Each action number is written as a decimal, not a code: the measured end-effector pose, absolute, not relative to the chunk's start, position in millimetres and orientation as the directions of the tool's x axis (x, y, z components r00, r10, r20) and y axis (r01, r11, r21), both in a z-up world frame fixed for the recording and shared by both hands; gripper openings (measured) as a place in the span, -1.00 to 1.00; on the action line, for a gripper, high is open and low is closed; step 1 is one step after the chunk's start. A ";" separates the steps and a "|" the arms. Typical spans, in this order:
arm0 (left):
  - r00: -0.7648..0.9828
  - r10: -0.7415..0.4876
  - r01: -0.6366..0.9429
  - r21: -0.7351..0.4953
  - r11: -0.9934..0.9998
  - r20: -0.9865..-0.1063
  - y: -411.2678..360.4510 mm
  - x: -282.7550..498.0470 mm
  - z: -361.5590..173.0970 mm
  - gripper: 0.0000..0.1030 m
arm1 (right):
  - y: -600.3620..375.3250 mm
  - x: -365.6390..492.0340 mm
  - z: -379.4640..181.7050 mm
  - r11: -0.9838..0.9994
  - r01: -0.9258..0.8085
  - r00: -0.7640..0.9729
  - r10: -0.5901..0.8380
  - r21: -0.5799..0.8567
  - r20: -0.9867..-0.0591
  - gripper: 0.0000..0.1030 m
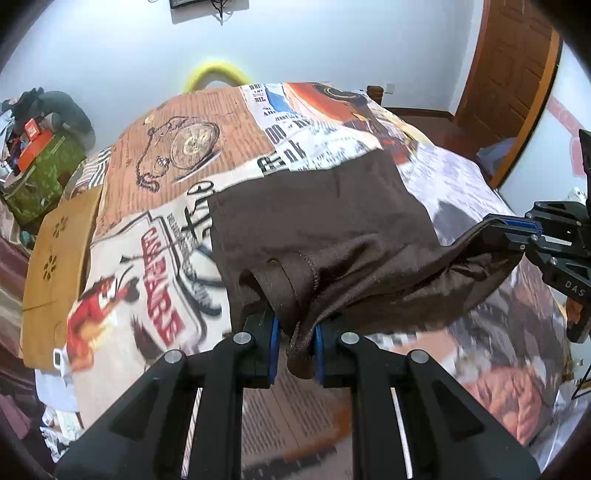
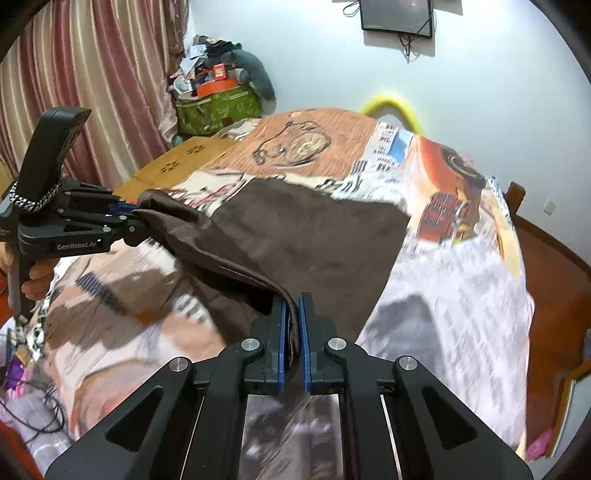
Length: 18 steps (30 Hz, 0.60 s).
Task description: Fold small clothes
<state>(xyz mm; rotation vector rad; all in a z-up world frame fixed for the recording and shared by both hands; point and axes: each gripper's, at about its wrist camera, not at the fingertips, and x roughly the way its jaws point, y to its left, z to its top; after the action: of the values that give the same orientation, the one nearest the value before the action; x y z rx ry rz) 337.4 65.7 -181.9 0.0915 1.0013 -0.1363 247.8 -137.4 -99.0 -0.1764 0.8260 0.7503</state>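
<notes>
"genrobot.ai" left gripper point(image 2: 135, 218), perhaps "das" right gripper point(image 1: 495, 229)

A bed under a collage-print bedspread point(image 1: 192, 147) fills the room. By the striped curtains point(image 2: 85, 74) a green bag point(image 2: 218, 109) holds clutter, near a yellow cardboard box point(image 1: 59, 258). A wooden door point(image 1: 517, 74) stands at right, and a wall monitor point(image 2: 397, 16) hangs above.

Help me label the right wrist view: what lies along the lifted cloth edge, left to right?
Person's hand → left gripper pinching one corner → dark brown cloth garment → right gripper clamping the other corner.
</notes>
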 end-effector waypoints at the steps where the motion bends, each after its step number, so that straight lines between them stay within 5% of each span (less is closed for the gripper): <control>1: 0.530 -0.073 0.152 0.011 0.988 -0.845 67.1 345.0 -183.1 -0.71 | -136.5 256.9 -99.5 0.735 -0.664 0.442 0.537 0.141 -0.719 -0.89; 18: 0.484 -0.111 0.099 -0.072 0.993 -0.868 90.4 456.2 -206.5 -0.72 | -120.5 350.0 -112.6 0.767 -0.627 0.491 0.524 0.135 -0.696 -0.91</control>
<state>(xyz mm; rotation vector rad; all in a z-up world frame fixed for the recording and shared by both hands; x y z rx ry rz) 456.2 90.4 -206.5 -0.0127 1.0575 -0.1275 350.0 -120.5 -112.6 -0.1431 0.7931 0.7011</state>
